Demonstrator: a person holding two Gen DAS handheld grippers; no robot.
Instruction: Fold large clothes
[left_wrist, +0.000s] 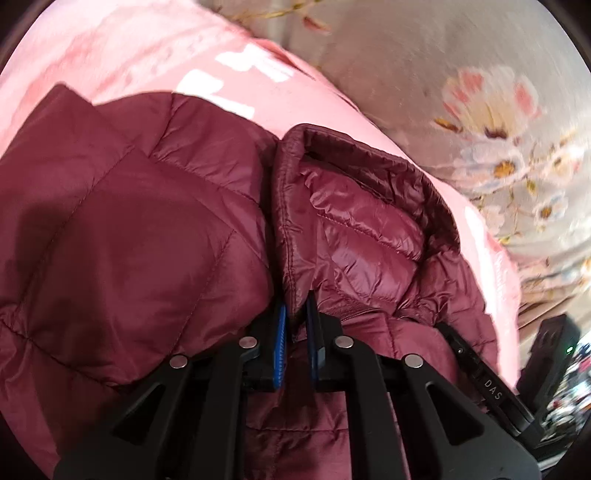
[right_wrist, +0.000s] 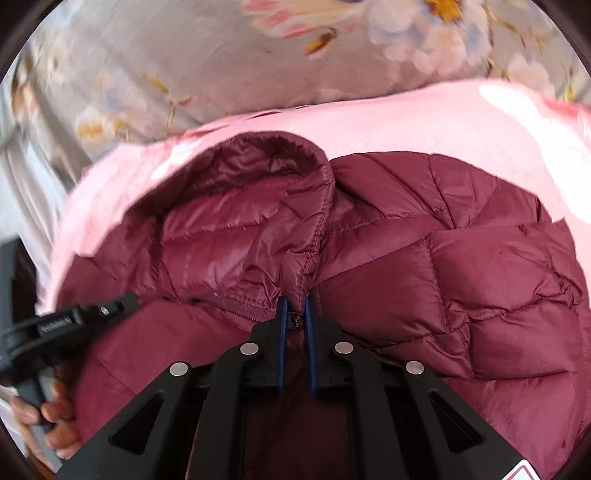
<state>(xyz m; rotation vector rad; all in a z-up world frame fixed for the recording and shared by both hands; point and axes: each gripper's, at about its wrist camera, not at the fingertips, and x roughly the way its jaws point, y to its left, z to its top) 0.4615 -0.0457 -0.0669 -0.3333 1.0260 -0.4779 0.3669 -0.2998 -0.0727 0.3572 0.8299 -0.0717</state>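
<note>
A maroon quilted puffer jacket (left_wrist: 122, 229) lies on a pink blanket (left_wrist: 122, 51); its hood (left_wrist: 362, 229) lies open with the shiny lining up. My left gripper (left_wrist: 295, 314) is shut on the hood's edge seam near the collar. In the right wrist view the jacket (right_wrist: 461, 266) fills the lower frame, and my right gripper (right_wrist: 294, 306) is shut on the hood's (right_wrist: 236, 229) other edge at the collar. The left gripper (right_wrist: 92, 314) shows at the left there, held by a hand (right_wrist: 55, 417).
The pink blanket (right_wrist: 424, 122) covers a bed with a grey floral sheet (left_wrist: 461, 92) behind it, which also shows in the right wrist view (right_wrist: 184, 55). The right gripper's black body (left_wrist: 487, 380) sits at the lower right of the left wrist view.
</note>
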